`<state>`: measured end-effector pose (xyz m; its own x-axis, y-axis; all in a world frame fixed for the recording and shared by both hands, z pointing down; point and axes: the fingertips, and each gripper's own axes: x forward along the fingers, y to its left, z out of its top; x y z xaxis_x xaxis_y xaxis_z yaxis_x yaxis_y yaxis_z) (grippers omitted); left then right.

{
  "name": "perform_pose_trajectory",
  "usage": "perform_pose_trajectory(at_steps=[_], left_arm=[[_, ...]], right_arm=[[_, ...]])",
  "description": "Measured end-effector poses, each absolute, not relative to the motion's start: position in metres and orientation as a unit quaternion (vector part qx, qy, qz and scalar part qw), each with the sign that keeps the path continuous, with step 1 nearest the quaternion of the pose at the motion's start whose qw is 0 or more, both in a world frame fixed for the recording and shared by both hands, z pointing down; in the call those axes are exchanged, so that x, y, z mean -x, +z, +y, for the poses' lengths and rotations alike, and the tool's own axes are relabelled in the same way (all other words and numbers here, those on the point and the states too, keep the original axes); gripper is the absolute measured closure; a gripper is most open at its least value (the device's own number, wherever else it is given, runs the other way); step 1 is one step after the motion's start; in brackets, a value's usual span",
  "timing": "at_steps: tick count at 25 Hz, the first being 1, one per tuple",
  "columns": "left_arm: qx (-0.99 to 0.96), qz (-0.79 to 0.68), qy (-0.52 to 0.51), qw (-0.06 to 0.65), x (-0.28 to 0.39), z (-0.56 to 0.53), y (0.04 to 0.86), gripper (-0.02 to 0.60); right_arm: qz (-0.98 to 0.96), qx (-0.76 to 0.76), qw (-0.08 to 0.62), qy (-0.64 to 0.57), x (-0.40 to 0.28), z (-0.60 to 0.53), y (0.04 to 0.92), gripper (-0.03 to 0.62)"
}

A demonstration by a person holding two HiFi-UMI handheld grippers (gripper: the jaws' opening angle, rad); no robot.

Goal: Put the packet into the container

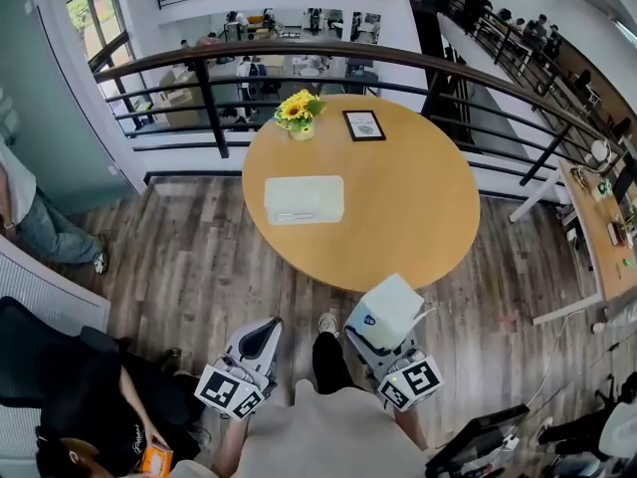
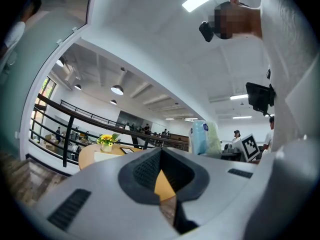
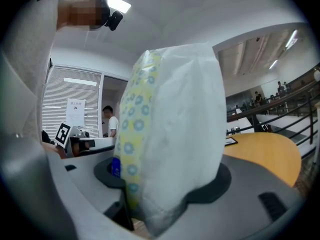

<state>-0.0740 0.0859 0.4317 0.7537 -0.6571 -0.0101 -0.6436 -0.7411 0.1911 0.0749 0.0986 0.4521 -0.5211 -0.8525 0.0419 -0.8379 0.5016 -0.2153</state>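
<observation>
**Item: packet** [image 1: 390, 310]. Soft-sided pack in white film, with a yellow edge printed with blue rings. It was found at the lower centre-right of the head view, short of the tabletop [image 1: 398, 217] edge, standing upright between the fingers of the right gripper [image 1: 390, 325].

**Grip, right:** the fingers were closed on the packet's lower end, across its thin dimension. Most of the packet stood free above them.

**Grip, left:** the fingers of the left gripper [image 1: 261, 339] were drawn together with nothing held between them.

**Destination: container** [image 1: 271, 193]. Shallow white rectangular tray, seen left of centre on the round tabletop and well apart from the packet. A flower pot [image 1: 299, 118] and a framed card [image 1: 363, 125] were noted beyond it at the far edge.

**Handling, judged:**
- The packet was taken to be light and compressible, its film smooth and probably slippery.
- The wrapper was expected to give under pressure, so a firm hold across the flat faces was thought best.
- A hold nearer the middle was thought likely to reduce flopping.
- Breakage was not considered likely. Slipping or tilting on release was considered the main risk.
</observation>
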Motion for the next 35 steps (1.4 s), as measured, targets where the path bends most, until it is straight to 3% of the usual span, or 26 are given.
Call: perform_pose_trajectory(at_steps=[21,35], left_arm=[[-0.928,-0.362,-0.034,0.080,0.015,-0.156,0.399,0.577],[-0.912,-0.389,-0.023,0.125,0.062,-0.191,0.419,0.577]], right_arm=[[0.882,0.457,0.032,-0.106,-0.119,-0.142,0.424,0.276],[0.880,0.452,-0.001,-0.144,-0.090,-0.185,0.444,0.276]])
